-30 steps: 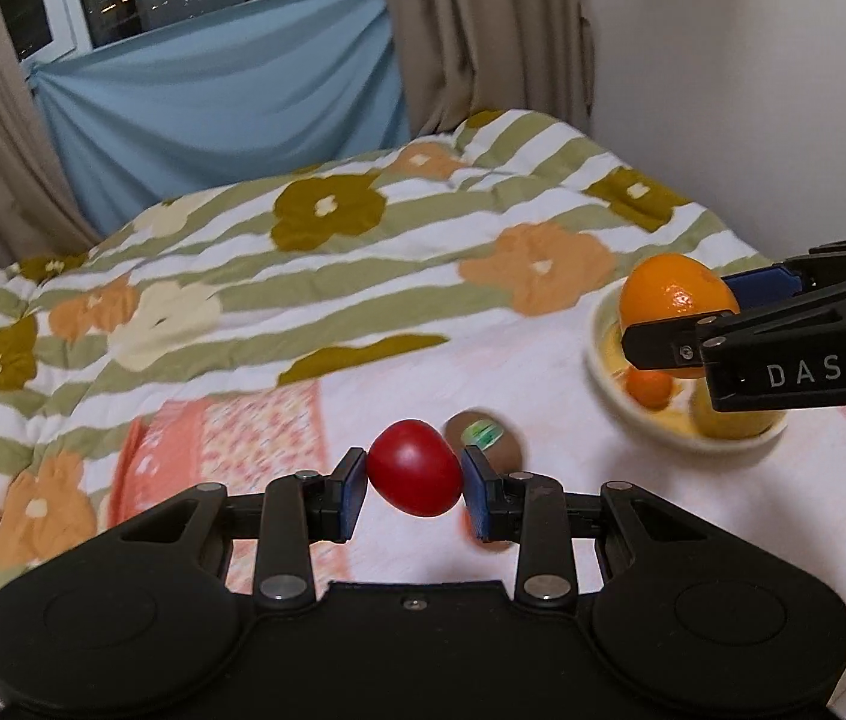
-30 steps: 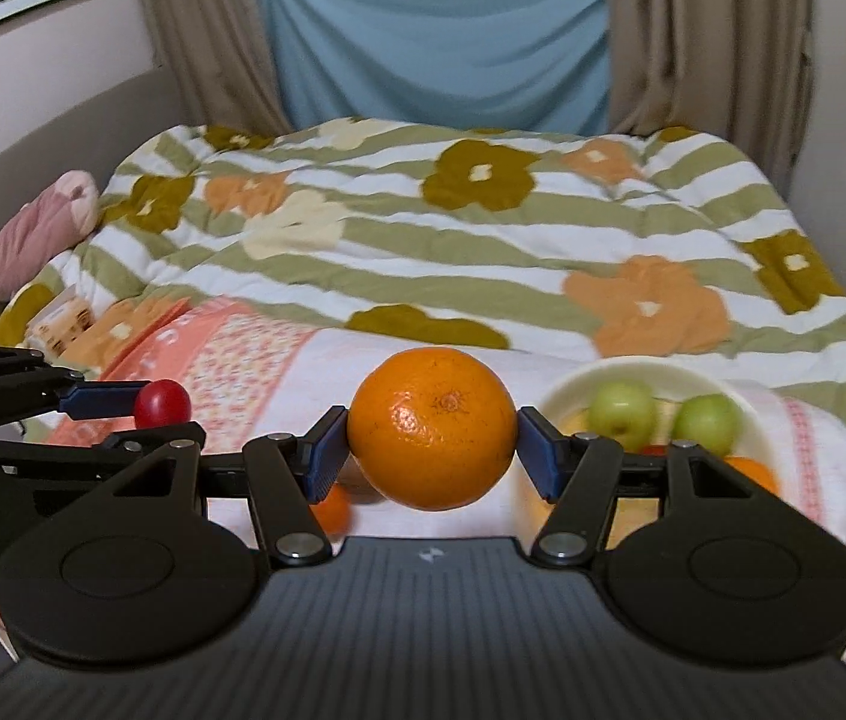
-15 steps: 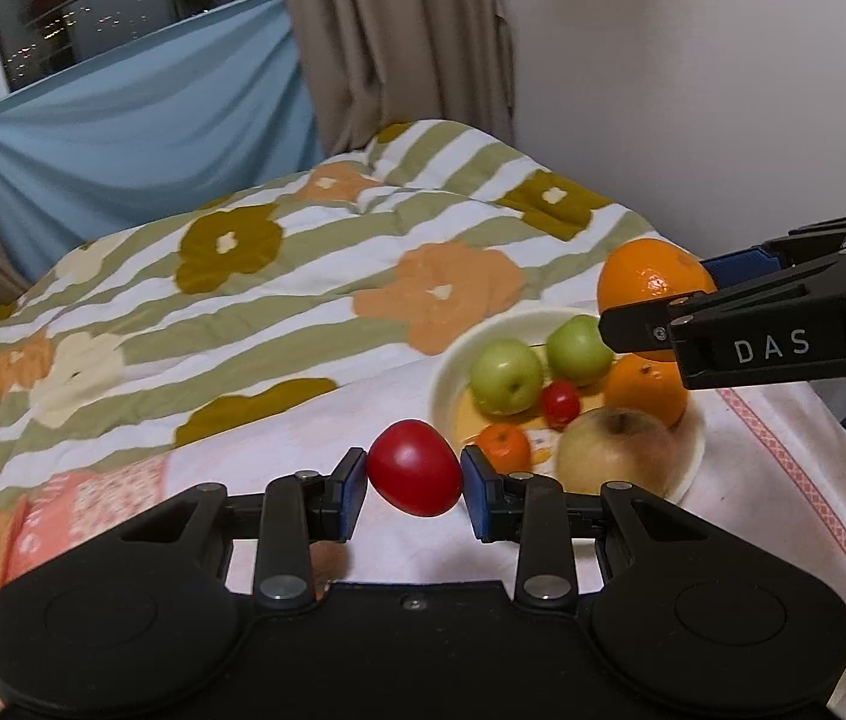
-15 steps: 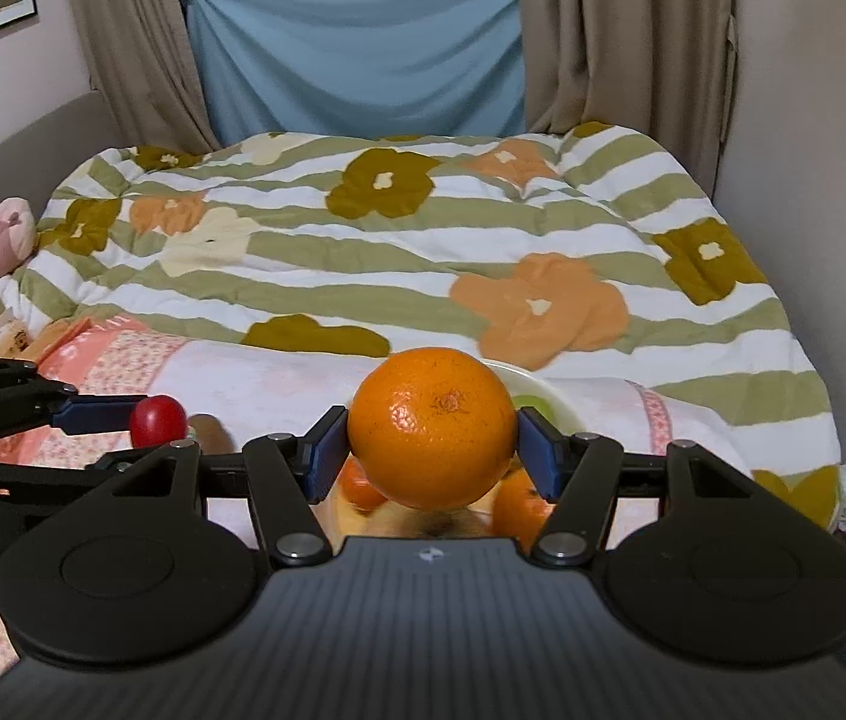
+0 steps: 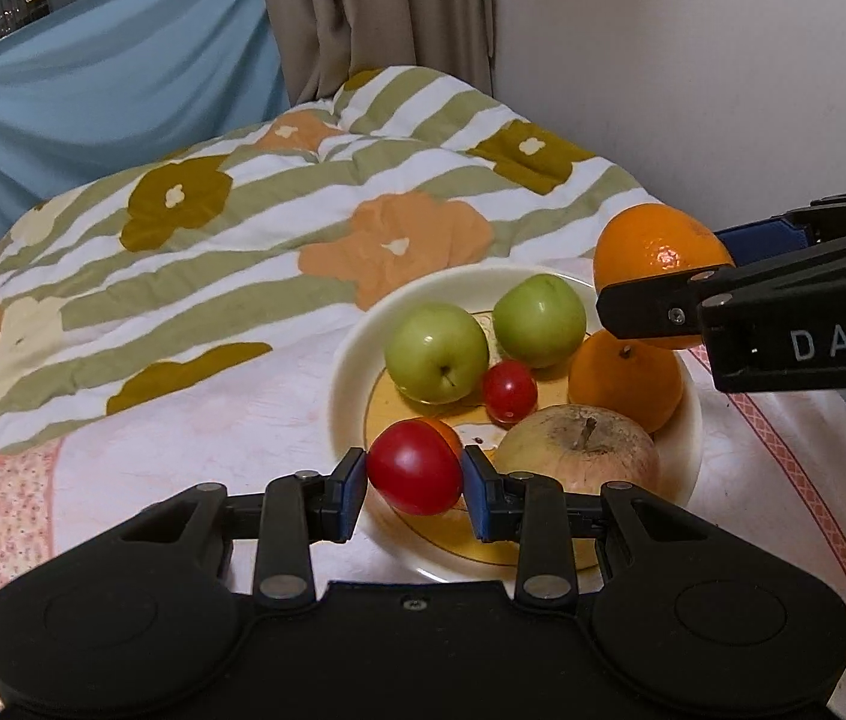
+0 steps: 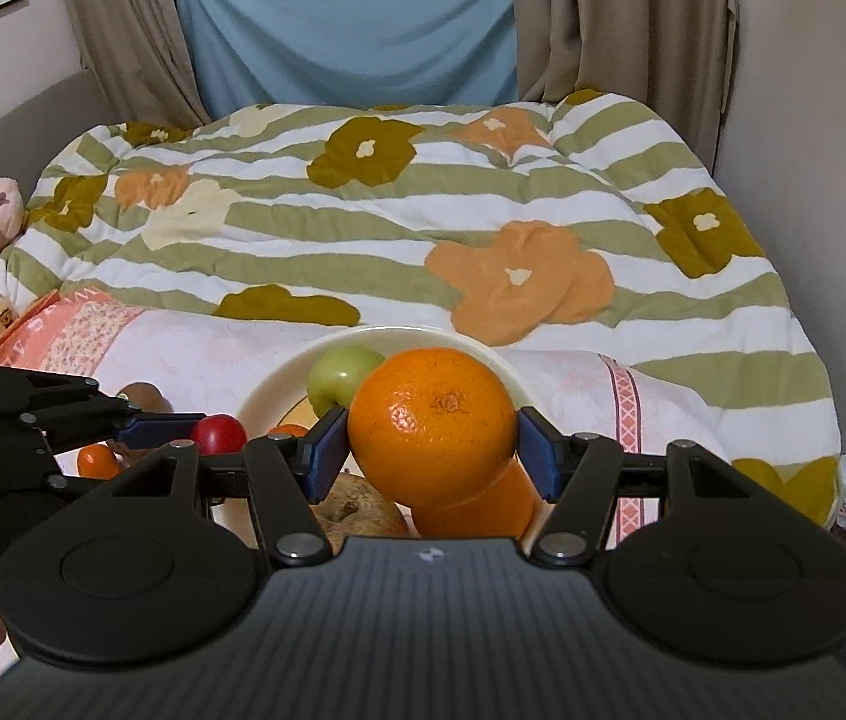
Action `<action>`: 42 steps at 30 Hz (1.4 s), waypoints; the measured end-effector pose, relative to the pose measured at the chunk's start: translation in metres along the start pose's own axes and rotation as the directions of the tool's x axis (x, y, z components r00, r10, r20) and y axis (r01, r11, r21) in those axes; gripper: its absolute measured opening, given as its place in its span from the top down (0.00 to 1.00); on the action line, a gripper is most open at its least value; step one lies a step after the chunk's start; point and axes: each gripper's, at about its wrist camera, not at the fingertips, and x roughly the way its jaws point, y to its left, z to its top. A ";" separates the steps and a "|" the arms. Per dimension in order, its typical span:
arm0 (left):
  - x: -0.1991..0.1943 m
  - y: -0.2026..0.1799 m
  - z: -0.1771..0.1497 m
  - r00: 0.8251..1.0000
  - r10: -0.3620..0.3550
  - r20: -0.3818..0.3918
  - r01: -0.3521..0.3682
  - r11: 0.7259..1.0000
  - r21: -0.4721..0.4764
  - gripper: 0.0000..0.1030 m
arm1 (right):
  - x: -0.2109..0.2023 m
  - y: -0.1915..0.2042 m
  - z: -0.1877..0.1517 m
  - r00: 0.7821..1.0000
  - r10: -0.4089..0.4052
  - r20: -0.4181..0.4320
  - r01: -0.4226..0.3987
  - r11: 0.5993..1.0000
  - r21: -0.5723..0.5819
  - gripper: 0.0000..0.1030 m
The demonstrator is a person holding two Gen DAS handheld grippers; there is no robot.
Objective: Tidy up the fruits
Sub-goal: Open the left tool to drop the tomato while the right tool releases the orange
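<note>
Right now I carry a piece of fruit in each gripper, and both hang over the plate (image 5: 345, 354). My left gripper (image 5: 414, 483) is closed on a red tomato (image 5: 414, 474), which sits squarely between the two blue pads. Just beyond and below it lies the near part of the plate, bare yellow glaze with a small orange fruit (image 5: 446, 433) peeking out behind the tomato. My right gripper (image 6: 432, 450) is clamped on a big orange (image 6: 432, 426), held above the far right side of the plate, directly over another orange (image 5: 624, 381) that lies there.

Ahead of my left gripper the plate also holds two green apples (image 5: 436, 351), a small red tomato (image 5: 509, 390) and, to the right, a brownish apple (image 5: 579, 450).

What matters next, I judge, is the drop: the free spot lies straight under my left gripper and slightly forward, so the tomato needs only a short way down. My right gripper has no bare spot beneath it; its orange would land on fruit and could roll. The left is the nearer to a clean release.
</note>
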 end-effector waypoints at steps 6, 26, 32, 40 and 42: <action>-0.003 0.000 -0.002 0.999 0.042 -0.001 -0.042 0.999 -0.015 0.28 | 0.003 -0.002 -0.002 1.000 0.010 -0.003 -0.010 1.000 0.003 0.27; -0.047 0.023 -0.008 0.995 0.086 0.051 -0.083 0.995 -0.058 0.17 | 0.034 0.023 0.003 0.999 0.037 -0.023 -0.038 0.998 -0.040 0.27; -0.049 0.028 -0.015 0.993 0.110 0.035 -0.107 0.992 -0.064 0.17 | 0.050 0.025 -0.002 0.999 0.036 -0.037 -0.038 0.998 -0.045 0.27; -0.053 0.032 -0.023 0.992 0.123 0.023 -0.121 0.989 -0.082 0.17 | 0.041 0.029 -0.006 0.999 0.035 -0.009 -0.036 0.997 -0.064 0.02; -0.054 0.032 -0.024 0.992 0.123 0.022 -0.120 0.989 -0.088 0.17 | 0.036 0.030 -0.007 1.000 0.026 0.001 -0.026 0.998 -0.060 0.02</action>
